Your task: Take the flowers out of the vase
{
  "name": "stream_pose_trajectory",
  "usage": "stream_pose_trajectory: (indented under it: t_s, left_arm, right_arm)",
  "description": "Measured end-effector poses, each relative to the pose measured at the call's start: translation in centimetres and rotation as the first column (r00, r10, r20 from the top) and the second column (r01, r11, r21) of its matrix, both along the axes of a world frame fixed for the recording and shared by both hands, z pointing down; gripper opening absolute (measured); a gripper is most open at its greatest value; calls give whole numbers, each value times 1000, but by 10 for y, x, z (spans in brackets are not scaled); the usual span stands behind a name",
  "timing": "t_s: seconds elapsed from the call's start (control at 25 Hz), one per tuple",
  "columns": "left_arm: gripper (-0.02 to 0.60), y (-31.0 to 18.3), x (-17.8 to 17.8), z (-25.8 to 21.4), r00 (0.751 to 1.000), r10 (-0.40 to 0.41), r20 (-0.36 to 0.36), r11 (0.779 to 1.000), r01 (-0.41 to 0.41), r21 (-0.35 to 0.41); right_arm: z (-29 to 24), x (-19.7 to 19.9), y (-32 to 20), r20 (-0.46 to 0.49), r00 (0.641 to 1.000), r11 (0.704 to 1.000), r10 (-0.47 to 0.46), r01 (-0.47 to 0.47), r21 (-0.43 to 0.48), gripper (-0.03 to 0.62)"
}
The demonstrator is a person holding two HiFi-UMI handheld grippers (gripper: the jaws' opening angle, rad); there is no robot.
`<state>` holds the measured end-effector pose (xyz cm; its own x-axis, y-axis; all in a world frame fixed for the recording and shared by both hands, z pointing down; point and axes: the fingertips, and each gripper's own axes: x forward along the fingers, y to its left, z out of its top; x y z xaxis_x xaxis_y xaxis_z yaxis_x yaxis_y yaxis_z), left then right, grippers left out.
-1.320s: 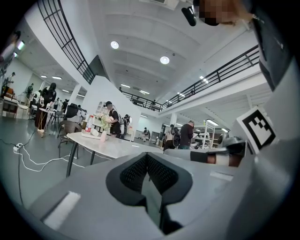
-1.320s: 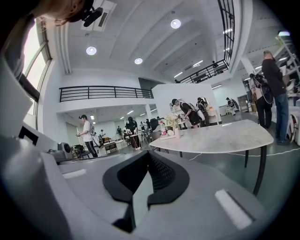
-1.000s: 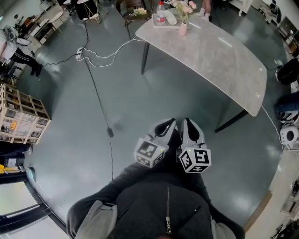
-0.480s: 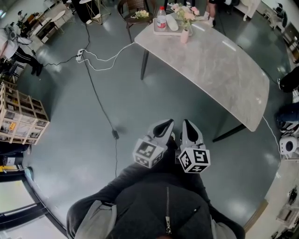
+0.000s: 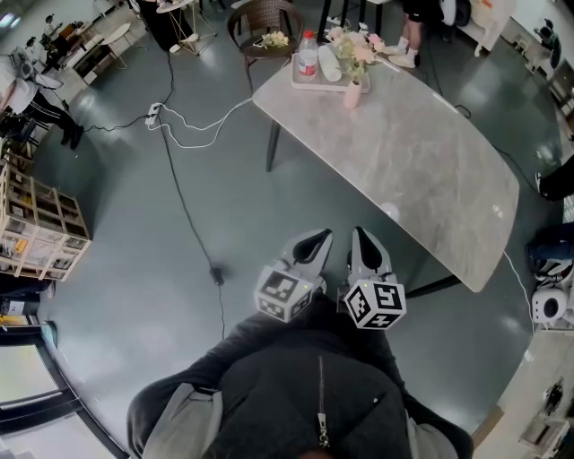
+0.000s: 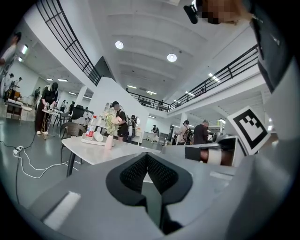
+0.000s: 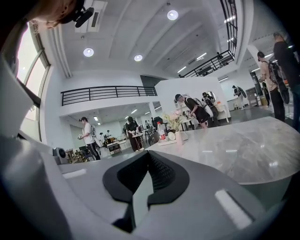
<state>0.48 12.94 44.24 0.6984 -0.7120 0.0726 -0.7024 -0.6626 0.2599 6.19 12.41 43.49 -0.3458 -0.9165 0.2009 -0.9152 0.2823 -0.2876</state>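
A small pink vase (image 5: 352,92) with pale pink flowers (image 5: 355,47) stands at the far end of a grey marble table (image 5: 421,170). Both grippers are held side by side in front of the person's body, short of the table's near edge. The left gripper (image 5: 316,240) and the right gripper (image 5: 362,238) are shut with nothing in them. From the left gripper (image 6: 147,156), the vase (image 6: 108,141) and flowers (image 6: 112,122) show far off at the left. Past the right gripper (image 7: 150,154), the vase (image 7: 179,137) and flowers (image 7: 174,120) are far ahead.
A tray (image 5: 305,81) beside the vase carries a bottle (image 5: 308,54) and a white bowl (image 5: 328,63). A chair (image 5: 265,20) stands behind the table. Cables (image 5: 179,170) cross the floor at the left, near wooden crates (image 5: 36,224). People stand in the background.
The person has walked toward the table: it and the vase have come closer in the head view. Both grippers stay shut and side by side.
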Motion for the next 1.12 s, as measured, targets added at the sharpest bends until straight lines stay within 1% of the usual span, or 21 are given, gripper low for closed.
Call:
stream_pose_trajectory:
  t_s: [0.12, 0.28, 0.44, 0.68, 0.96, 1.12]
  left_arm:
    - [3, -18, 8, -2, 1000, -14, 5, 1000, 14, -10]
    - [3, -37, 18, 2, 1000, -27, 6, 1000, 27, 7]
    - [3, -53, 27, 9, 999, -38, 1, 999, 38, -13]
    - [3, -72, 44, 9, 999, -35, 1, 999, 35, -26]
    - [3, -80, 49, 12, 999, -39, 14, 999, 40, -24]
    - [3, -81, 47, 16, 999, -52, 1, 998, 52, -43]
  right_arm:
    - [-3, 12, -21, 8, 1000, 1000, -5, 5, 6, 3]
    - [1, 21, -44, 12, 1000, 1000, -18, 18, 7, 3]
    - [10, 28, -59, 10, 999, 999, -38, 39, -2, 3]
    - [12, 45, -80, 21, 999, 999, -33, 33, -12, 3]
    - [16, 50, -86, 33, 999, 999, -40, 41, -29, 3]
    - [20, 50, -88, 36, 998, 998, -44, 45, -35, 3]
